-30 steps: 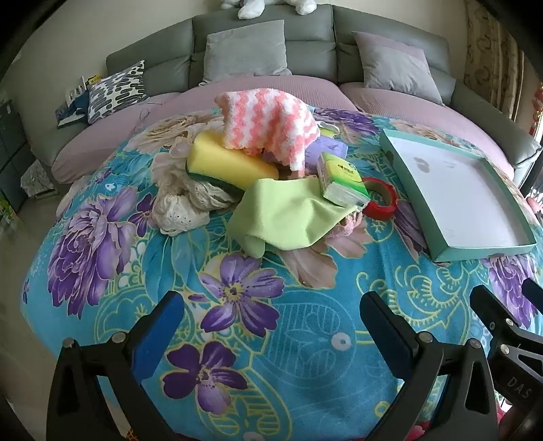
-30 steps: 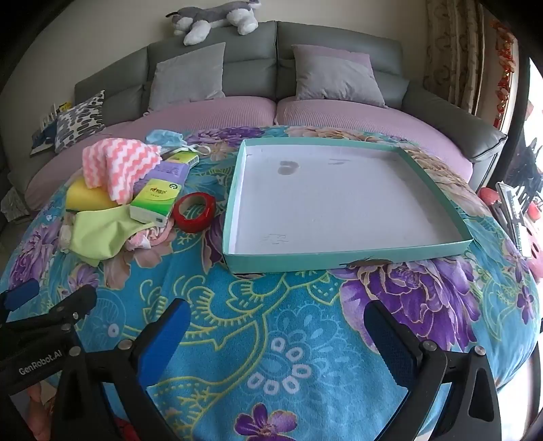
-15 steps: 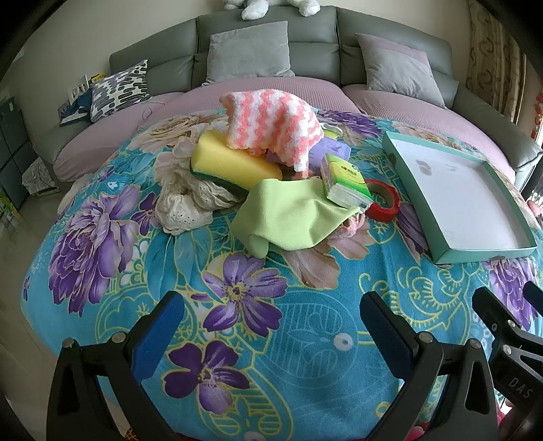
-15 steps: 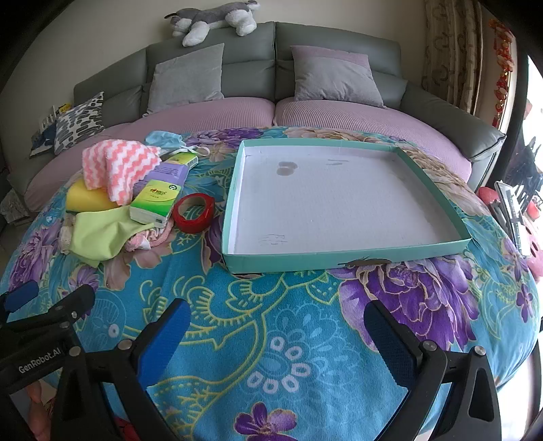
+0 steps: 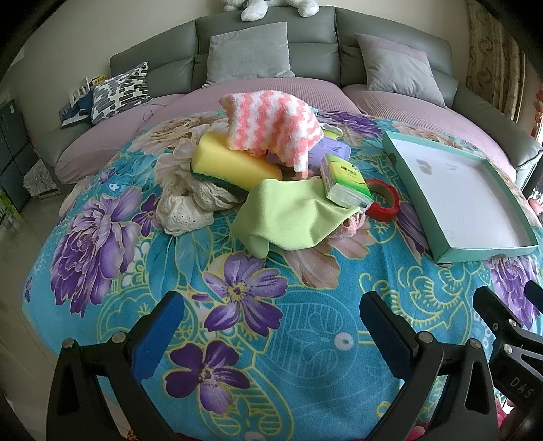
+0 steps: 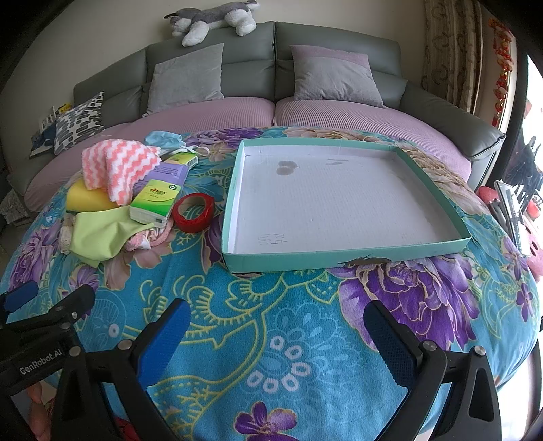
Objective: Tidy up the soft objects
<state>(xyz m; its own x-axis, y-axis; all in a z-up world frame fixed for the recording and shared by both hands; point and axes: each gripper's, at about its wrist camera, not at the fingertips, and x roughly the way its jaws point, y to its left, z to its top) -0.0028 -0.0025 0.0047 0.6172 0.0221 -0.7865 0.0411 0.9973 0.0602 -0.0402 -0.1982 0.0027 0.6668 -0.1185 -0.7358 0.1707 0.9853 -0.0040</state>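
Note:
A pile lies on the floral blanket: a pink-and-white knitted cloth (image 5: 271, 127) on top of a yellow sponge (image 5: 232, 166), a light green cloth (image 5: 288, 215), cream lace fabric (image 5: 190, 207), a green tissue pack (image 5: 346, 181), a purple pack (image 5: 334, 149) and a red tape roll (image 5: 385, 205). Right of the pile sits a shallow teal tray (image 6: 339, 261) with a bare white floor. My left gripper (image 5: 271, 325) is open, low at the blanket's near edge, well short of the pile. My right gripper (image 6: 276, 325) is open in front of the tray's near wall.
A grey sofa with mauve seat cushions (image 6: 210, 112) curves behind the blanket, with grey pillows (image 6: 334, 78) and a patterned pillow (image 5: 118, 91). A plush dog (image 6: 212, 20) lies on the sofa back. A light blue face mask (image 6: 163, 139) lies behind the pile.
The left wrist view has drifted slightly, so the pile sits a little higher and further right in frame. The right gripper has barely moved. Both stay open.

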